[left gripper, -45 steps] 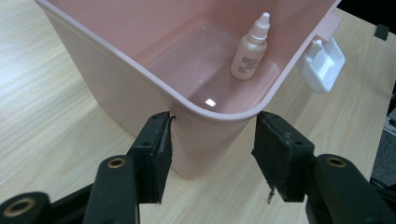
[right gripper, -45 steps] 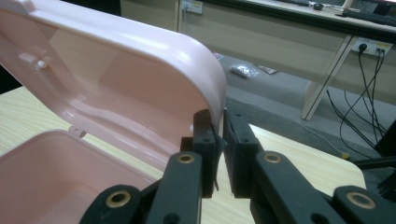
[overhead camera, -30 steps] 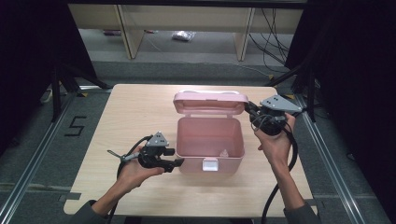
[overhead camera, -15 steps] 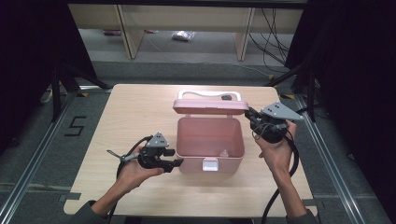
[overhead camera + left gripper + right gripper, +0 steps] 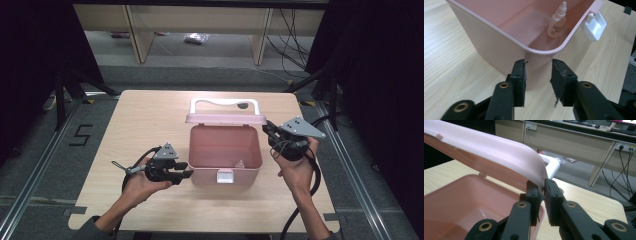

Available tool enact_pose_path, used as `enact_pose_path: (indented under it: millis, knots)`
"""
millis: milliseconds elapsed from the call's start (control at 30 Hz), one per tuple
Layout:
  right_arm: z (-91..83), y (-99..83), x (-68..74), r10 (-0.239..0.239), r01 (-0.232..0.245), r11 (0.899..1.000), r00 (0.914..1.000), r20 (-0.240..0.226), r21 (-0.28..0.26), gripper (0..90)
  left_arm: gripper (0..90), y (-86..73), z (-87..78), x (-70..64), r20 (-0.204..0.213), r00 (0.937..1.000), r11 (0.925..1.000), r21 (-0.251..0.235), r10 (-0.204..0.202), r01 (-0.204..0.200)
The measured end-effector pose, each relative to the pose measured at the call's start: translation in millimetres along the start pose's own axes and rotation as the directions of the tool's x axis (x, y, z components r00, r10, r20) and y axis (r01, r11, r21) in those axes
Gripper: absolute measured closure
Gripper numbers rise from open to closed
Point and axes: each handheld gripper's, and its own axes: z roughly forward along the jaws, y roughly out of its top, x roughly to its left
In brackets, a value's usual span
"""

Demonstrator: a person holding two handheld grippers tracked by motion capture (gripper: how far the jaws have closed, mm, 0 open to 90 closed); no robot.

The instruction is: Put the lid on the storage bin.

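Observation:
A pink plastic box (image 5: 205, 176) stands mid-table with its lid (image 5: 225, 119) tipped about halfway over it, white handle (image 5: 225, 103) on top. My right gripper (image 5: 267, 129) is shut on the lid's right corner (image 5: 499, 147); its jaws (image 5: 541, 190) pinch the rim just below the handle (image 5: 552, 166). My left gripper (image 5: 186, 170) is open at the box's front left corner. In the left gripper view the jaws (image 5: 538, 72) straddle that corner of the box (image 5: 486, 42). A small white dropper bottle (image 5: 556, 21) stands inside, near the white latch (image 5: 594, 23).
The wooden table (image 5: 140, 120) has bare room left, right and in front of the box. Beyond its far edge stand pale shelf units (image 5: 200, 20). Cables (image 5: 295, 45) lie on the floor at the back right. A floor mark "5" (image 5: 80, 135) sits to the left.
The lid has swung from upright forward and down over the box, with my right gripper moving toward me along with it. The left gripper has stayed put.

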Motion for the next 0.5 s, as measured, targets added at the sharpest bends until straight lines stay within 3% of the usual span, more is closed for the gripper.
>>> enact_pose_path:
  millis: [67, 133, 300, 333, 400, 500]
  knots:
    - [-1.1, -0.1, 2.7, 0.027, -0.027, 1.0, 0.9996, -0.002, 0.014, 82.9, 67.5, 0.6, -1.8, 0.6, -0.002, 0.9998, 0.9997, 0.014, 0.019, -0.019]
    - [-1.1, -0.2, 0.5, 0.001, -0.001, 1.0, 1.0, -0.003, 0.002, 83.1, 70.2, 0.4, -2.2, -0.9, -0.005, 0.9999, 0.9999, 0.002, 0.016, -0.016]
    - [-4.5, -2.3, 3.0, 0.016, -0.016, 1.0, 0.9997, -0.017, 0.009, 83.1, 74.6, 0.8, -4.2, -0.2, -0.009, 0.9995, 0.9995, 0.008, 0.03, -0.03]
    - [-4.4, -3.3, 1.8, -0.007, 0.007, 1.0, 1.0, -0.003, -0.011, 83.2, 74.8, 1.0, -5.0, 0.0, -0.014, 0.999, 0.9989, 0.021, 0.043, -0.043]
    - [-7.7, -5.5, 4.8, 0.017, -0.017, 1.0, 0.9998, -0.008, 0.009, 83.2, 76.9, 0.4, -3.7, -1.3, -0.013, 0.9993, 0.9993, 0.007, 0.036, -0.036]
    - [-10.5, -9.9, 4.8, 0.002, -0.002, 1.0, 1.0, -0.007, -0.001, 83.4, 77.9, 0.8, -4.8, 0.4, -0.01, 0.9984, 0.9982, 0.026, 0.055, -0.055]
